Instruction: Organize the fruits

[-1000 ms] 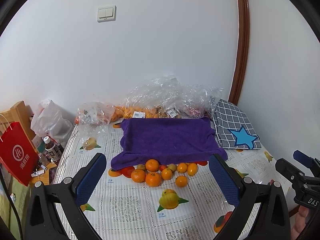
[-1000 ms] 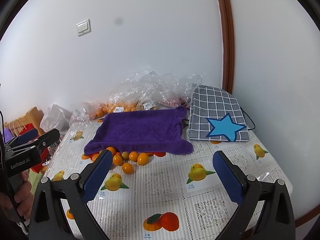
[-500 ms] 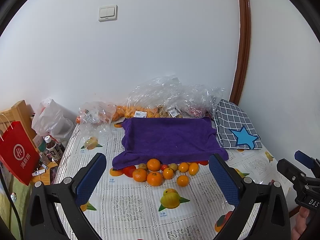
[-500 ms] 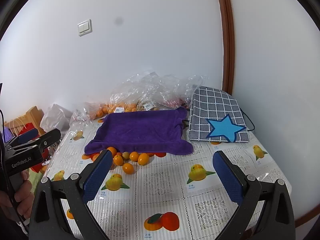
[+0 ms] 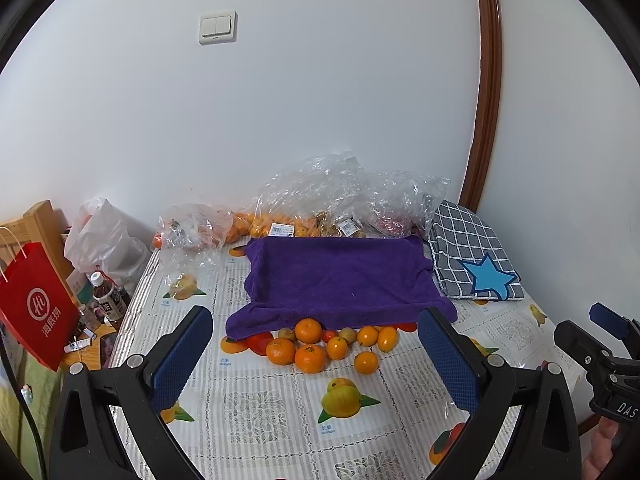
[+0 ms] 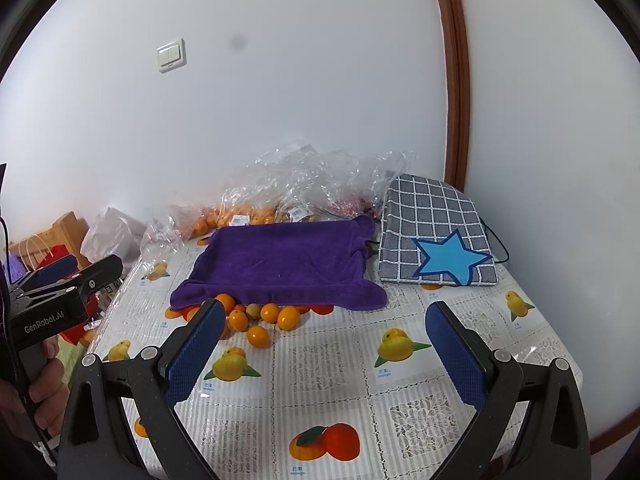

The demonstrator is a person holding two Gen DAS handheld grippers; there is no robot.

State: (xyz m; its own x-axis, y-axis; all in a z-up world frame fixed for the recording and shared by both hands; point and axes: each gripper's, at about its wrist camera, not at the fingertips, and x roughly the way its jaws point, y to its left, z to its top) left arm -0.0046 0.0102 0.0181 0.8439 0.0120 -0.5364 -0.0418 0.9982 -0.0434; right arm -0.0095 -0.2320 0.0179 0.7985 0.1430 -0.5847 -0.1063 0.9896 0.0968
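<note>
The left gripper (image 5: 316, 354) is spread wide and holds nothing, above the bench (image 5: 260, 404) in front of the purple towel (image 5: 340, 276). The right gripper (image 6: 324, 340) is equally wide and empty, in front of the towel's right half. The oranges (image 5: 310, 354) lie loose in a cluster at the towel's front edge, some tucked under it. Behind the towel are plastic bags (image 5: 340, 196) with more fruit; right of the towel lies a checked cushion (image 5: 472, 256).
</note>
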